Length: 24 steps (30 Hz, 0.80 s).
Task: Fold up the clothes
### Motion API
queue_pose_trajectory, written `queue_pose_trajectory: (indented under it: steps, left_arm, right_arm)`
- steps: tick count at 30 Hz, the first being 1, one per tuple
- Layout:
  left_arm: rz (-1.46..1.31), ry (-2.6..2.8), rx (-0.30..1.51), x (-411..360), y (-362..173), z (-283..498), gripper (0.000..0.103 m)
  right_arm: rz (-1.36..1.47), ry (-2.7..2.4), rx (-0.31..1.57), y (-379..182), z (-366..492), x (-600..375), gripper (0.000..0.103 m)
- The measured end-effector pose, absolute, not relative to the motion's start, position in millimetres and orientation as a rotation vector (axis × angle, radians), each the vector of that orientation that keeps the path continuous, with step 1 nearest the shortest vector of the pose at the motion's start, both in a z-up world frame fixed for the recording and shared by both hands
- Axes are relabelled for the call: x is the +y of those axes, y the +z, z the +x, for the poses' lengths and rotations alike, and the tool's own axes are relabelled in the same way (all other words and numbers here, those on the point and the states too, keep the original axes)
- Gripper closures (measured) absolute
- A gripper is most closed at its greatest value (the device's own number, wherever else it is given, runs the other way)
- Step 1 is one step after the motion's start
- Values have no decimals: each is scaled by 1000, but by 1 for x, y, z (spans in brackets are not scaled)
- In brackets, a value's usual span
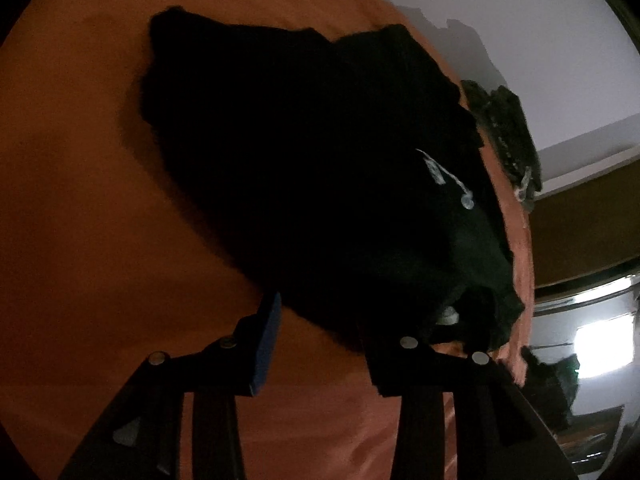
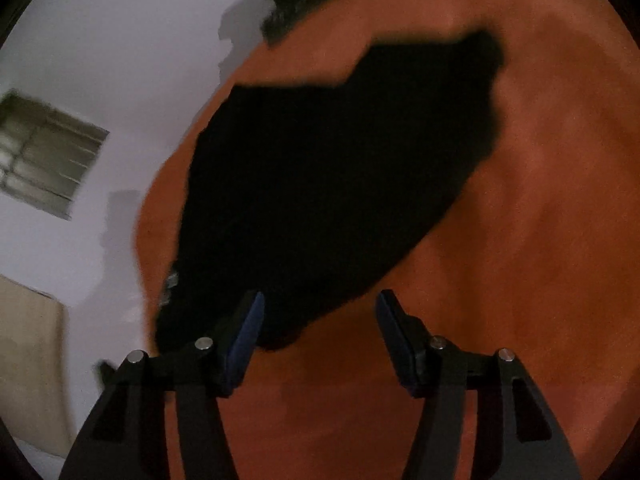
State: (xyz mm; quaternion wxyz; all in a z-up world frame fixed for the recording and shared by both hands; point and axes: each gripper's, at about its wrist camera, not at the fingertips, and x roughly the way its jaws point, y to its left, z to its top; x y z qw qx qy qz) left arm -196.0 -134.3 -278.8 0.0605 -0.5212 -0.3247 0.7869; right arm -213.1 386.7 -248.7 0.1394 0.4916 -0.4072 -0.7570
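Orange bedsheet (image 1: 80, 208) under limp black garment (image 1: 304, 168); probably light, soft; grasp near hem; left gripper (image 1: 320, 344) and right gripper (image 2: 318, 332) parted, empty, poised at near edge.

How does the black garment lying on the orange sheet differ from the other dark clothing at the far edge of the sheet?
The black garment is large, plain black and spread near the middle of the orange sheet; the far dark clothing looks smaller, greenish-dark and bunched at the sheet's edge. Only the black garment lies right before both open grippers. Both rest on the sheet.
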Motion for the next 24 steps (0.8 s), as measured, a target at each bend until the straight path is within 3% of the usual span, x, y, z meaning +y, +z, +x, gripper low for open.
queue_pose_trajectory:
  steps: [4,6,7,8,9,14,18,21,24]
  left_arm:
    - [-1610,2384,-1033,-121,-289,-201,63]
    - [-1605,2398,-1064,-122,-292,-202,66]
    - [-1595,2407,-1076,-123,-292,-201,70]
    - [-1585,2415,-1089,-124,-292,-201,89]
    - [-1575,2424,-1102,-125,-293,-200,99]
    - [-1459,2480,-1045,-131,-274,-174,100]
    - [-1387,2463,-1098,-139,-256,-139,102]
    - [-1329,2452,-1165,-155,-243,-110,102]
    - [-1302,2485,-1131,-181,-229,-71,103]
  right_arm:
    - [1515,-2090,-1231,-270,-219,347,59]
    - [1515,-2114,-1227,-273,-220,342,85]
    - [1508,-2134,-1223,-273,-220,342,93]
    - [1502,-2154,-1219,-274,-220,342,96]
    - [1495,-2173,-1214,-274,-221,342,97]
    - [1441,-2209,-1176,-262,-195,343,97]
    - [1479,-2227,-1096,-247,-155,338,98]
    - [1478,-2168,-1158,-241,-122,338,98]
    - [1464,-2175,-1126,-232,-93,329,98]
